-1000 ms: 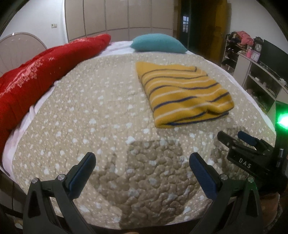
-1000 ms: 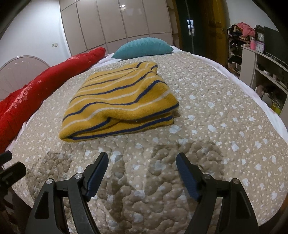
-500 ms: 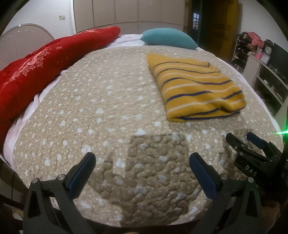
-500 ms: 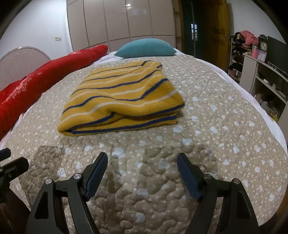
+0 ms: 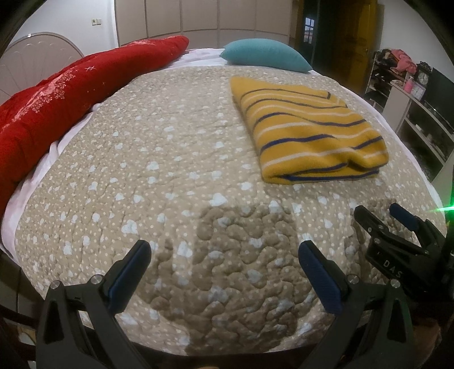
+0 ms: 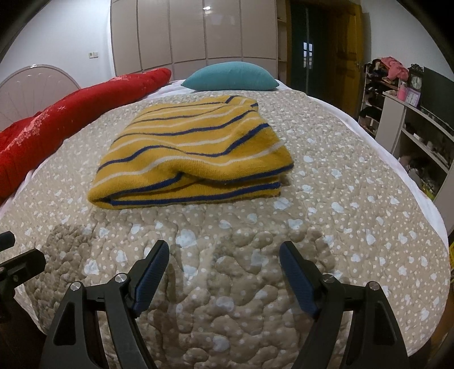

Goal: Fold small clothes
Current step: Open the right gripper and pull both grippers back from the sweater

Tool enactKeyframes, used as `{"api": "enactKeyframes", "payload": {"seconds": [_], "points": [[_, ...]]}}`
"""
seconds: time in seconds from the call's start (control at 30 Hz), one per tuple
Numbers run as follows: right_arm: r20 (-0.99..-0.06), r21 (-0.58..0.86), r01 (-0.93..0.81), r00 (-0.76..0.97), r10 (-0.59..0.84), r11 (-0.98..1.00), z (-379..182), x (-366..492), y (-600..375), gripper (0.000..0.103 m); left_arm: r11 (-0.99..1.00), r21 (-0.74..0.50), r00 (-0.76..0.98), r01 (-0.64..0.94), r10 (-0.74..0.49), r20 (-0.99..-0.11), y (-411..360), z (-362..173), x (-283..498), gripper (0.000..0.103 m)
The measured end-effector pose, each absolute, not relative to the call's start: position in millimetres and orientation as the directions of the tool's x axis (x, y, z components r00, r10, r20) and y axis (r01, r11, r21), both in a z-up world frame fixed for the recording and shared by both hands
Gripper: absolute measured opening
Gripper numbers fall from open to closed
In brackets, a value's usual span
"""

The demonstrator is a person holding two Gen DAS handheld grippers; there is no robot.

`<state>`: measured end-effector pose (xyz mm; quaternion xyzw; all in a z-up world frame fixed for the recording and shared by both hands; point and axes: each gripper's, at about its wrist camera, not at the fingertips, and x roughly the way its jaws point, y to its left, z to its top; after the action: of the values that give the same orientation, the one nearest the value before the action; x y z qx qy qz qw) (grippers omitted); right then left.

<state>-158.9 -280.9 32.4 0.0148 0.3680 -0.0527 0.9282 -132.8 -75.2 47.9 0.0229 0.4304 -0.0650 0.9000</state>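
Both tools spread wide, empty; folded striped sweater on quilt; teal pillow beyond.

Warm, moderate indoor light fills both views. A ceiling lamp glints as a small bright spot on the glossy wardrobe doors. Light from behind the cameras throws dark claw-shaped shadows onto the quilted bedspread just ahead of each claw. A green lamp flares with streaks at the right edge of the left view. Strong fisheye distortion bulges the bed and bends the walls; the corners vignette to black. The dark doorway is underexposed. Focus is fairly sharp throughout.
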Motion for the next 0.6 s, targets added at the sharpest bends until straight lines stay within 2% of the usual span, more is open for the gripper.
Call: {"api": "enactKeyframes", "payload": {"seconds": [0.6], "points": [[-0.685,-0.023,0.106,0.722,-0.093,0.994,30.1,-159.5,-277.7,0.085,0.991,-0.014,0.599,0.135,-0.093,-0.795,-74.5,39.6,-131.5,0.103]]}}
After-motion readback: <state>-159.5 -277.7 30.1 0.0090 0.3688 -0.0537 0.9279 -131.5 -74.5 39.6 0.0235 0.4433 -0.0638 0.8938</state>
